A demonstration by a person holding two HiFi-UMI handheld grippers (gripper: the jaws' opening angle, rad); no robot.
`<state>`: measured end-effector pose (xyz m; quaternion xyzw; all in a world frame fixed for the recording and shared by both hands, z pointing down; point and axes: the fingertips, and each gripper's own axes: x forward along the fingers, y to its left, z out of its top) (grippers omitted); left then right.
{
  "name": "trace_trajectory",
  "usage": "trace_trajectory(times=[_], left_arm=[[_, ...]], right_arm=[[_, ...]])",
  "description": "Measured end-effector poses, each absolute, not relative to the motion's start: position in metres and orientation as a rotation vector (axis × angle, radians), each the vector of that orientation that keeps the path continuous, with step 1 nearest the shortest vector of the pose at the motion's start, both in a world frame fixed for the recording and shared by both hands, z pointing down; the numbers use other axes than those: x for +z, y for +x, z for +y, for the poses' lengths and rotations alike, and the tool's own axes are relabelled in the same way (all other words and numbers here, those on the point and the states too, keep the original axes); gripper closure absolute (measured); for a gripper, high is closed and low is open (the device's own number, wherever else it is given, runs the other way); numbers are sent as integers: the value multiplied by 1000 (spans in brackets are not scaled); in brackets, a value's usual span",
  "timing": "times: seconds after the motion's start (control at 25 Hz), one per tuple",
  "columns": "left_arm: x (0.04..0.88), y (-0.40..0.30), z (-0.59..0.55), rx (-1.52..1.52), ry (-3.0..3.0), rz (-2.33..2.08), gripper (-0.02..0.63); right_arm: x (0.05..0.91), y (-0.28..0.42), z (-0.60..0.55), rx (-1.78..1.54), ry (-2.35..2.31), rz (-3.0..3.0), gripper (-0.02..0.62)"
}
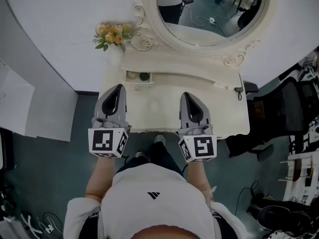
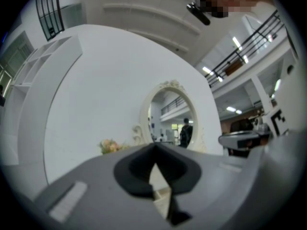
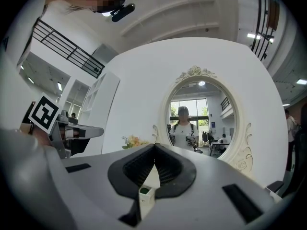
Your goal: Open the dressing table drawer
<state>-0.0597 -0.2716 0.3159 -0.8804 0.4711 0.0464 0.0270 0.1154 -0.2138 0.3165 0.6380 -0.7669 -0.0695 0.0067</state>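
Small white drawer (image 1: 138,82) stands open.

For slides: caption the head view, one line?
Left tongs and right tongs, both shut and empty, hover over a white dressing table whose small drawer stands open.

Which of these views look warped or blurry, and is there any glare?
Left gripper view and right gripper view: fisheye-warped, dark rounded corners, the wall bowed into an arc. Left gripper view: the left tongs close up look soft, the mirror sharper. Head view: evenly lit, no harsh glare on the dressing table.
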Motion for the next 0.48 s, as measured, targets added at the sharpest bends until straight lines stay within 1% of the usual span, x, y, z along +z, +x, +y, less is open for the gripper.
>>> trace_trajectory(times=[0.48], left_arm=[[317, -65, -273, 148, -2717, 1473, 597]], right_arm=[[318, 116, -213, -210, 2014, -2389, 607]])
